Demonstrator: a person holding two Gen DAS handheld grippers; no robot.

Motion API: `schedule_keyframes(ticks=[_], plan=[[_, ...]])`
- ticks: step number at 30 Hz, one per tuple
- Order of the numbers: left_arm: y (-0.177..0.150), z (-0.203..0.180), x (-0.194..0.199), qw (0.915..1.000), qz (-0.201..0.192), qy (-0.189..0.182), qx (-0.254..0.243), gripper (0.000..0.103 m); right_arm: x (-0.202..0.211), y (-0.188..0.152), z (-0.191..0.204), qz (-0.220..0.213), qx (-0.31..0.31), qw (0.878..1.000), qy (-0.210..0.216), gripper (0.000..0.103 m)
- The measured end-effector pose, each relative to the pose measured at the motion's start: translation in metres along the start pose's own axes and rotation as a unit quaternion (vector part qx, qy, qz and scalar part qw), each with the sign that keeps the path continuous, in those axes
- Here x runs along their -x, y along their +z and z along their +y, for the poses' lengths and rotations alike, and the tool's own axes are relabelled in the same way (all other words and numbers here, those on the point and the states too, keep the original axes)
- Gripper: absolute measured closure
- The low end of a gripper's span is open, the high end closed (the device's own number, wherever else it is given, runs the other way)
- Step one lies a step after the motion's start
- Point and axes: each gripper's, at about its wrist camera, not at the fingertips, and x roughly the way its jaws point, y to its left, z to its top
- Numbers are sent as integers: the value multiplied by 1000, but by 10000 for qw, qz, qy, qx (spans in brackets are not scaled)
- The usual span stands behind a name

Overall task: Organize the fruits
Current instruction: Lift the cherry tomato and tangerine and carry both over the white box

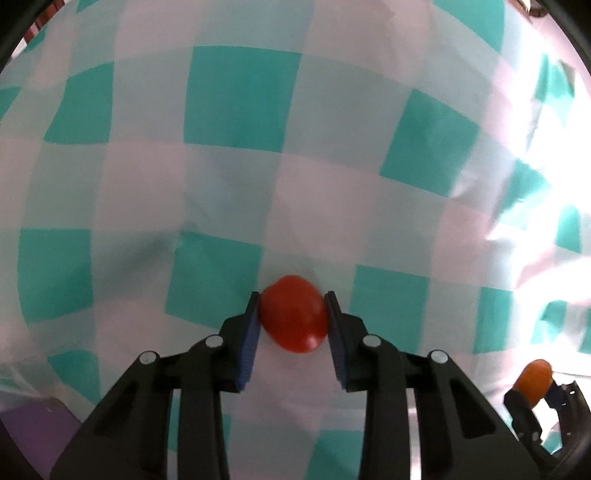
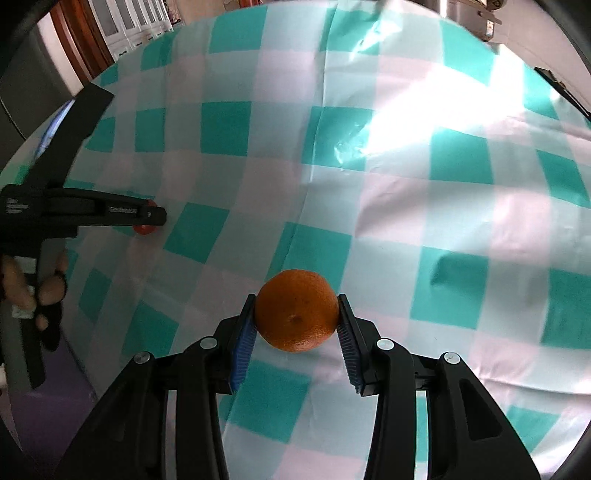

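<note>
My left gripper [image 1: 292, 306] is shut on a small red tomato [image 1: 293, 314], its blue pads pressing both sides, just above the checked cloth. My right gripper [image 2: 296, 308] is shut on an orange [image 2: 296, 311], held between its blue pads above the cloth. In the right wrist view the left gripper [image 2: 153, 218] shows at the far left with the tomato [image 2: 144, 229] partly hidden under its fingers. In the left wrist view the right gripper [image 1: 537, 384] and the orange [image 1: 533, 380] show at the lower right edge.
A teal and white checked tablecloth [image 2: 369, 184] covers the table, with bright glare at the right. The table's left edge borders a purple floor [image 2: 55, 406]. Cabinets and a door [image 2: 110, 29] stand beyond the far left edge.
</note>
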Motion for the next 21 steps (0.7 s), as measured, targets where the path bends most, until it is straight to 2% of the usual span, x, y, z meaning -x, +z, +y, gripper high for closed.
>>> schedule_keyframes(ticks=[5, 8, 12, 15, 21], plan=[[-22, -12, 43, 9989, -319, -322, 84, 69, 24, -16, -25, -51, -5, 10000, 59, 61], [-48, -26, 69, 9979, -437, -459, 96, 69, 37, -31, -34, 3, -83, 9999, 82, 61], [-98, -56, 100, 9970, -503, -580, 35, 69, 61, -60, -46, 57, -103, 9999, 113, 61], [-151, -80, 124, 9964, -532, -646, -121, 69, 87, -84, -52, 8, 6, 9999, 134, 61], [-238, -108, 163, 9937, -809, -644, -433, 69, 149, -122, -75, -395, 5, 9990, 199, 61]])
